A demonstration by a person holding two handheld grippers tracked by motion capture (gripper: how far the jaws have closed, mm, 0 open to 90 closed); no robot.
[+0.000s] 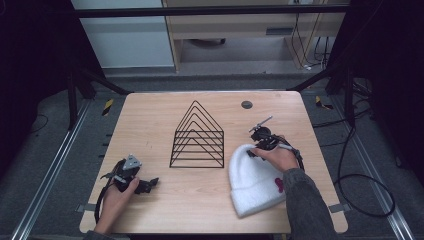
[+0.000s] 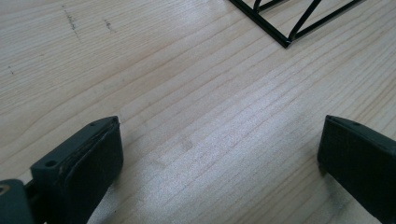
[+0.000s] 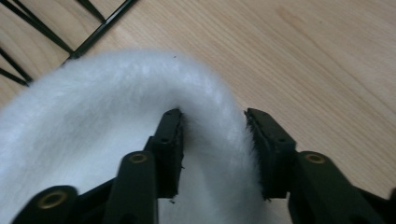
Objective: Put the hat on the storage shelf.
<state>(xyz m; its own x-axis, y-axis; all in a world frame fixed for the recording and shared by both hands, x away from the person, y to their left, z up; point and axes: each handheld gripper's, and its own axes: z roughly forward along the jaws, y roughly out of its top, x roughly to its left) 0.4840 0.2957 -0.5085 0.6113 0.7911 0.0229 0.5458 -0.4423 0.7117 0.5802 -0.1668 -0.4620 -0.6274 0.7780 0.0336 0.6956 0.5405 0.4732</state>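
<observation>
Clearly the hat (image 1: pixel 252 182) is the soft thing here: a white fuzzy knit beanie, light and floppy, lying flat on the bench (image 1: pixel 165 205) at the right, just beside the rack (image 1: pixel 197 137). I judge it will sag and fold wherever I lift it, so nothing about it is fragile, but a shallow pinch on the fluff alone could slip off. The rounded crown edge is where I have the right gripper (image 3: pixel 212 126): its jaws straddle a raised fold of the plush fabric and look pressed into it on both sides, so I read it as clamped on the hat. A deeper bite into that fold, taking both layers, should hold best. There is a small dark red patch (image 1: pixel 279 185) near the cuff end.

By contrast the rack is stiff: thin black wire bent into nested house-shaped frames, standing upright mid-bench, smooth and hard, likely to snag the knit if dragged across.

My left gripper (image 2: pixel 219 154) rests low over bare wood, jaws wide apart with nothing between them. Its bench surface is pale, matte woodgrain.
</observation>
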